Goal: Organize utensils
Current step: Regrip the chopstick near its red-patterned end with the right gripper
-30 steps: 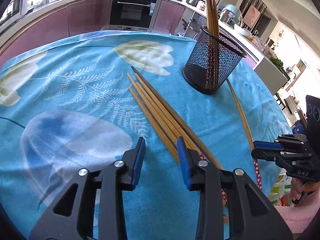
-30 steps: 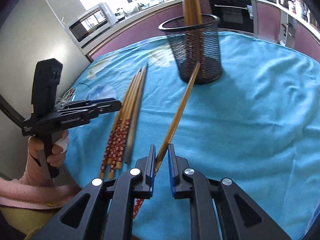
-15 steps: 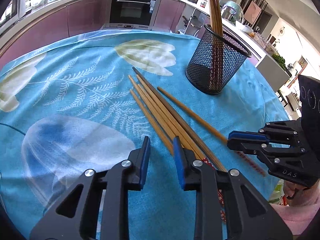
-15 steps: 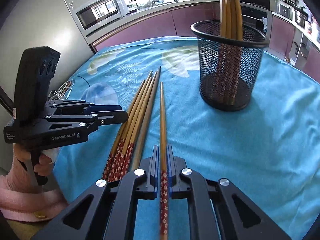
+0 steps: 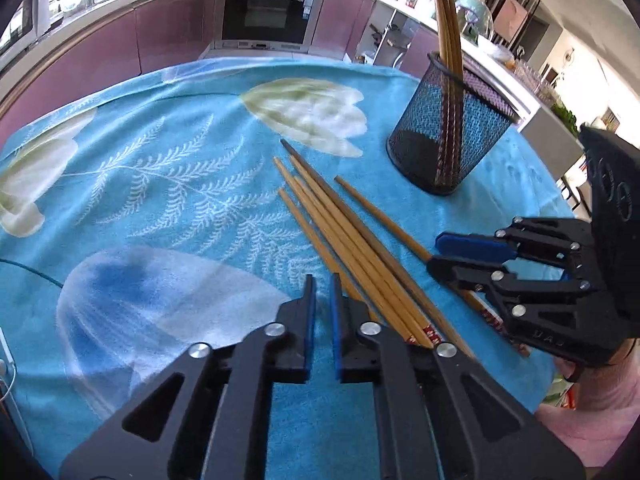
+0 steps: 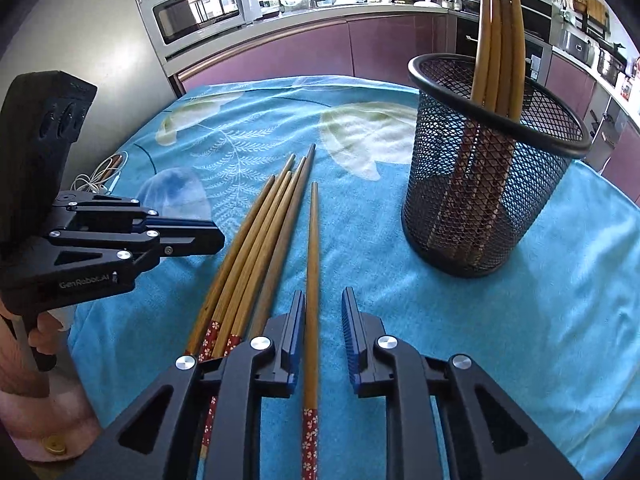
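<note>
Right wrist view: the right gripper [image 6: 323, 320] sits low over the blue flowered tablecloth [image 6: 520, 320] with its jaws opening; a single chopstick [image 6: 311, 280] lies on the cloth between them, close against the left pad, while the other pad stands clear of it, so nothing is pinched. Just to the left of that chopstick lies a bundle of loose chopsticks [image 6: 256, 248], side by side, their red patterned ends toward the camera. To the right, well apart from the bundle, stands an upright black mesh holder [image 6: 480, 208] with several chopsticks [image 6: 500, 20] leaning inside it. The left gripper [image 6: 192, 236] shows at the left edge, held by a hand [image 6: 44, 332] in a pink sleeve. In the left wrist view the left gripper [image 5: 323, 300] has its jaws closing to a narrow gap with only cloth beneath; the bundle [image 5: 340, 240] lies just beside its right finger, and the right gripper [image 5: 452, 254] hovers over the single chopstick [image 5: 380, 212].
</note>
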{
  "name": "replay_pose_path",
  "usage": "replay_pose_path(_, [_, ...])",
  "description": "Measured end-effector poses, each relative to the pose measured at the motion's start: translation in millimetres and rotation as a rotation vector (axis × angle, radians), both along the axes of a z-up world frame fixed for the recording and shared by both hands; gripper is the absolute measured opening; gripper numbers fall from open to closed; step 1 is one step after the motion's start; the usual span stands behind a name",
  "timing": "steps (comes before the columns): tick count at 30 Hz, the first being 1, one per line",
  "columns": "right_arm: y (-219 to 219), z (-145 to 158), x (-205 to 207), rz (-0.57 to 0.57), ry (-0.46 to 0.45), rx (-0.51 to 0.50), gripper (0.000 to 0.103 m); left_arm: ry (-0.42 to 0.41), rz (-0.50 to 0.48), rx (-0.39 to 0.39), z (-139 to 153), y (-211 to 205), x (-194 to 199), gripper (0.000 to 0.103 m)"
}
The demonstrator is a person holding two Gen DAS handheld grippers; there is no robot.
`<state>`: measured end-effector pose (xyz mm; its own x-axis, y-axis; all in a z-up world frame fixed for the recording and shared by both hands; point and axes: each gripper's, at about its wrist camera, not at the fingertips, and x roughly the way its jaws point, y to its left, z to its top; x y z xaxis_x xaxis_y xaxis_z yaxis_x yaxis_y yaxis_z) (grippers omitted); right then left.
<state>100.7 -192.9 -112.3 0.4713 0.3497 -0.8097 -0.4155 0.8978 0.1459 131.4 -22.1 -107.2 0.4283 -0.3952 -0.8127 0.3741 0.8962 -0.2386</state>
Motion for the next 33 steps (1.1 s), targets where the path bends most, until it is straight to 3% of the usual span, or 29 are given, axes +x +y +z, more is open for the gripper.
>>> replay_pose_path(3, [-1.8,-0.7,0.0,0.004,0.0,0.011,0.02,-0.008,-0.01,-0.007,3.0,-3.5,-2.2,0.019])
replay_pose_path(7, [-3.6,-0.6,1.0,0.004,0.002,0.02,0.02,-0.024,-0.028,0.051,-2.0,-17.6,-5.5,0.022])
replay_pose_path(10, [-3.0,-0.5,1.0,0.009,0.0,0.02,0.021,-0.03,-0.038,0.088,0.0,-19.4,-8.7,0.015])
replay_pose_path(13, [-2.9,-0.6,2.2,0.014,-0.004,0.017,0.021,-0.028,-0.053,0.125,-1.1,-18.4,-11.5,0.015])
replay_pose_path(22, [16.7,-1.0,9.8,0.051,-0.056,-0.088,0.023,-0.02,-0.02,0.172,-1.5,-13.2,-2.4,0.021])
replay_pose_path(25, [16.6,-1.5,13.4,0.049,-0.055,-0.081,0.017,-0.032,-0.011,0.192,-1.7,-16.8,0.1,0.016])
replay_pose_path(27, [14.0,-1.5,14.8,0.044,-0.041,-0.052,0.007,-0.035,0.013,0.192,-1.4,-17.3,1.9,0.013])
replay_pose_path(33, [2.4,4.2,8.7,0.027,-0.039,0.016,0.006,-0.049,0.071,0.149,1.9,-15.1,0.8,0.007])
